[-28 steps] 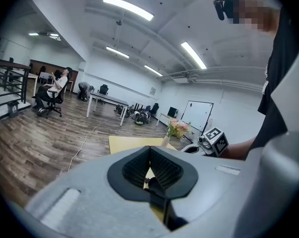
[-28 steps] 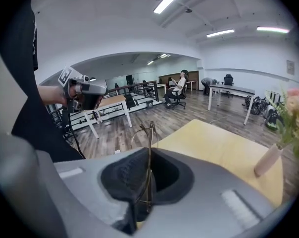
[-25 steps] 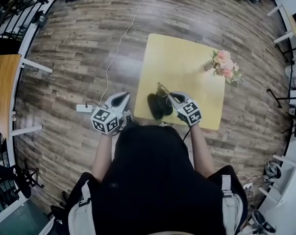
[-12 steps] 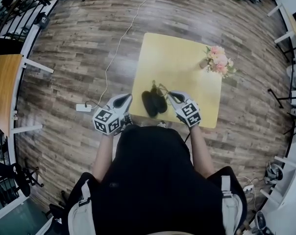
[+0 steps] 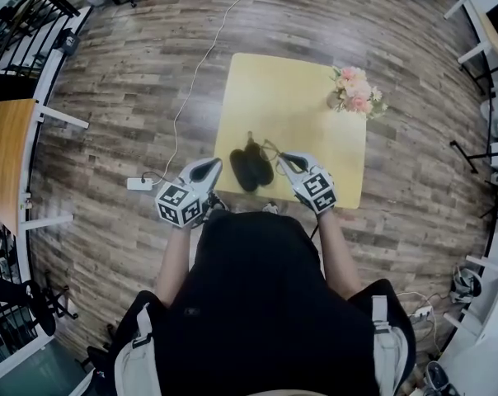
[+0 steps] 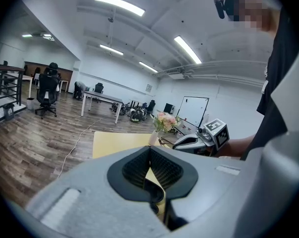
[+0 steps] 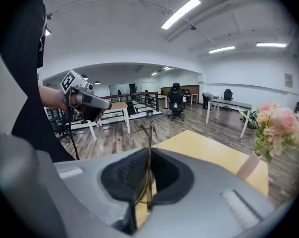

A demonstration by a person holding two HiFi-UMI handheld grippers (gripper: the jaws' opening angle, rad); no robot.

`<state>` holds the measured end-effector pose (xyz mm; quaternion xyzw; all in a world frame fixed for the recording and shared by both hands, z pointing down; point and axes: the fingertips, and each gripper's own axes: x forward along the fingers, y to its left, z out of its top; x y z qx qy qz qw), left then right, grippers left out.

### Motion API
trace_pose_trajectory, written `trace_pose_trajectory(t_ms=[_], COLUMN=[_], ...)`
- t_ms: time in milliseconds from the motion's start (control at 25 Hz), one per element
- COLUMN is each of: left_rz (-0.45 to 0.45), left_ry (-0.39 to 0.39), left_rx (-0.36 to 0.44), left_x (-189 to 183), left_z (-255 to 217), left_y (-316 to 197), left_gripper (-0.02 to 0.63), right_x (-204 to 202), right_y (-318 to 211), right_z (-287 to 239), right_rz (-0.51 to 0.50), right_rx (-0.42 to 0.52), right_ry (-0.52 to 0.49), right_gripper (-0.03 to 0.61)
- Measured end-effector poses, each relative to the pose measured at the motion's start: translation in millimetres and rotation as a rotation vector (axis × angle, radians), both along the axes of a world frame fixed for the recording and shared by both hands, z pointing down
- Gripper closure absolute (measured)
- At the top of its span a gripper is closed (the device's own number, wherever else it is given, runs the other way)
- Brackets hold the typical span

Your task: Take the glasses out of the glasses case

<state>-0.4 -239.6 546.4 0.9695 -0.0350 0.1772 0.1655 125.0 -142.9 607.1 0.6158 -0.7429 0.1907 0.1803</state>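
A black glasses case (image 5: 249, 165) lies open on the yellow table (image 5: 290, 97), near its front edge. My right gripper (image 5: 284, 158) is just right of the case, shut on the thin gold-framed glasses (image 7: 147, 155); their frame sticks up past the pads (image 7: 122, 175). In the head view the glasses (image 5: 270, 148) hang clear of the case. My left gripper (image 5: 206, 168) hovers off the table's front left corner, shut with nothing in it. The left gripper view shows its pads (image 6: 167, 170) meeting and the right gripper (image 6: 199, 139) beyond.
A small vase of pink flowers (image 5: 353, 92) stands at the table's far right; it also shows as flowers (image 7: 278, 125) in the right gripper view. A white cable (image 5: 201, 64) and power strip (image 5: 139, 183) lie on the wood floor at left. Desks and office chairs stand farther off.
The right gripper with the glasses has drawn a little to the right of the case, widening the gap. The head view has shifted slightly. The left gripper has stayed put.
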Motion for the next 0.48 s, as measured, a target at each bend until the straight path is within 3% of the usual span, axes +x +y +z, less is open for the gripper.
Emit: trace_pose_trajectory(t_ms=[480], left_rz=[0.018], left_ry=[-0.02], left_rx=[0.003], left_x=[7.2], left_z=[6.2], left_y=[39.5], left_gripper=[0.603], right_x=[3.9], right_y=[31.2], right_z=[3.2], right_rz=[-0.016], right_rx=[0.017], right_ry=[-0.007], right_gripper=[0.56])
